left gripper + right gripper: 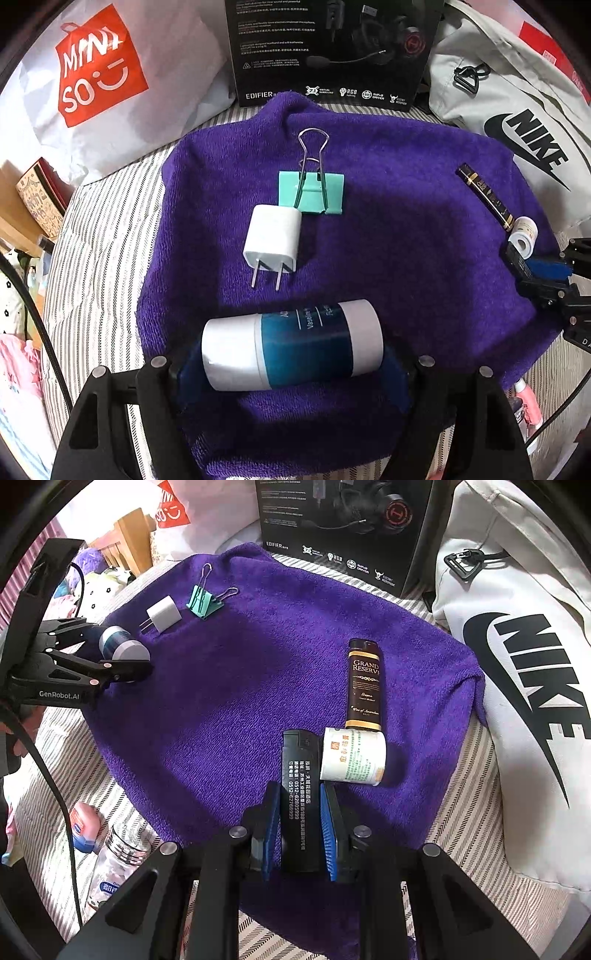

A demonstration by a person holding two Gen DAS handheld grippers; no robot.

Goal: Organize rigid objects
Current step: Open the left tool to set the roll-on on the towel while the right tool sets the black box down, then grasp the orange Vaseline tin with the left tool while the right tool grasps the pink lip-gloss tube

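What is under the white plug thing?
The white plug lies on the purple towel; its far end is at the edge of the green binder clip. Striped bedding shows around the towel. Beneath that is hidden.

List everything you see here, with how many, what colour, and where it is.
towel: one, purple, spread on striped bedding
charger: one, white, towel's left part
binder clip: one, mint green, touching the charger's far end
tube: one, white and teal, between the left gripper's fingers
lighter: one, brown and gold, towel's right side
small roll: one, white, at the lighter's near end
black lighter: one, in the right gripper
headset box: one, black, behind towel
Nike bag: one, white, right
left gripper: black
right gripper: black, blue pads
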